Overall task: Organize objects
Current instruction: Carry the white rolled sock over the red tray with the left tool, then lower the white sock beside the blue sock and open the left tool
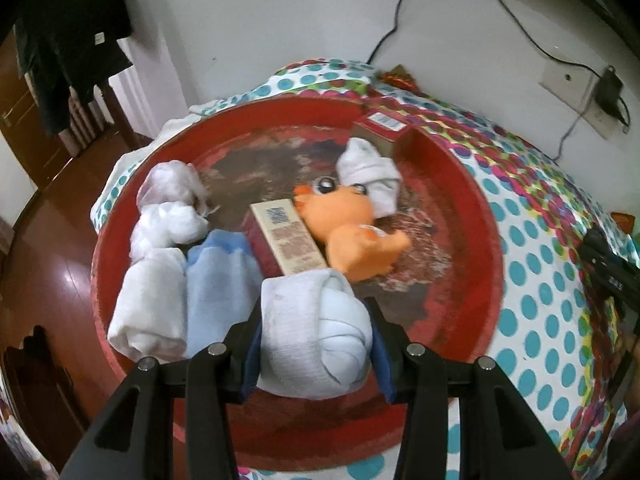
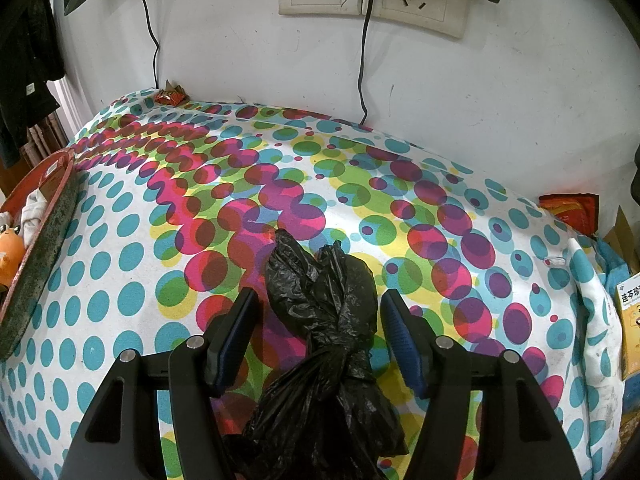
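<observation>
Two hand-held grippers work here: the left is clamped on a white sock roll above the red tray; lower it into the bare patch beside the blue cloth before letting go. The right, jaws apart, straddles the black bag on the desk.

Even indoor light, soft shadows, heavy fisheye bending, dark vignetted corners

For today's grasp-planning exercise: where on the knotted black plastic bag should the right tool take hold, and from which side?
Grip the black plastic bag at its knot, the narrowest, firmest part. The bag lies lengthwise between the open fingers of the right tool, so come straight down from above and close across the knot; the loose, puffy ends would probably slip or tear.
</observation>
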The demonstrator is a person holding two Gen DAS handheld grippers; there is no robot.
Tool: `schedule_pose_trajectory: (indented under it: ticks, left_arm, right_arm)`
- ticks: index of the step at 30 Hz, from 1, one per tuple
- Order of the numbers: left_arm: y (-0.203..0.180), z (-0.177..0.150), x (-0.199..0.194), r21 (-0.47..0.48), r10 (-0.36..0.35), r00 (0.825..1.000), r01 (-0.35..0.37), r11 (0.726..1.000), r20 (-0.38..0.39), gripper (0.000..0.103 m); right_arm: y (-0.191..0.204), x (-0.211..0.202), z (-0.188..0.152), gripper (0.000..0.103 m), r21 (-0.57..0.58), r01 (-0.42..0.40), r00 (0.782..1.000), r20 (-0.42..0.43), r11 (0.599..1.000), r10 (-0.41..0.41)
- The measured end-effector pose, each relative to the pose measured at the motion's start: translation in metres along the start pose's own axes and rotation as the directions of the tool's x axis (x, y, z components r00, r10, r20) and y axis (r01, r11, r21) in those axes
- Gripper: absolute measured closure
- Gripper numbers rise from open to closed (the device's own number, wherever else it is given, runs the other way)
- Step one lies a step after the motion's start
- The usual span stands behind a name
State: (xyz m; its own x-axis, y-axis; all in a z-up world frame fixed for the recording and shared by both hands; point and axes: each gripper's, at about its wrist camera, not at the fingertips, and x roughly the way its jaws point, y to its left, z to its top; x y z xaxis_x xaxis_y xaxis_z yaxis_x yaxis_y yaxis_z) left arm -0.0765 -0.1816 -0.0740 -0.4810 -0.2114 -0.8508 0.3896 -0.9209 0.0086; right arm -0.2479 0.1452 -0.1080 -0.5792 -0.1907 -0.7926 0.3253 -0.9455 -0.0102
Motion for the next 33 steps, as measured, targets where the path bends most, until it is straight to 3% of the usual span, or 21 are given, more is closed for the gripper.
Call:
schedule_pose_trajectory:
  ticks: [18, 27, 33]
  left_arm:
    - [0.003, 0.005, 0.012, -0.014, 0.029, 0.999, -0.03, 0.999, -0.032, 0.055]
    - [-0.01, 0.007, -0.007, 0.037, 0.041, 0.999, -0.041, 0.998, 0.008, 0.042]
    - [-0.011, 0.008, -0.02, 0.039, 0.049, 0.999, -0.049, 0.998, 0.017, 0.041]
  right_arm:
    - [-0.002, 0.001, 0.0, 0.04, 0.0, 0.001, 1.0, 0.0, 1.0, -0.001]
    - [0.0, 0.001, 0.0, 0.038, 0.001, 0.003, 1.0, 0.0, 1.0, -0.003]
    - [-0.001, 0.001, 0.0, 0.037, 0.005, 0.005, 1.0, -0.001, 1.0, -0.005]
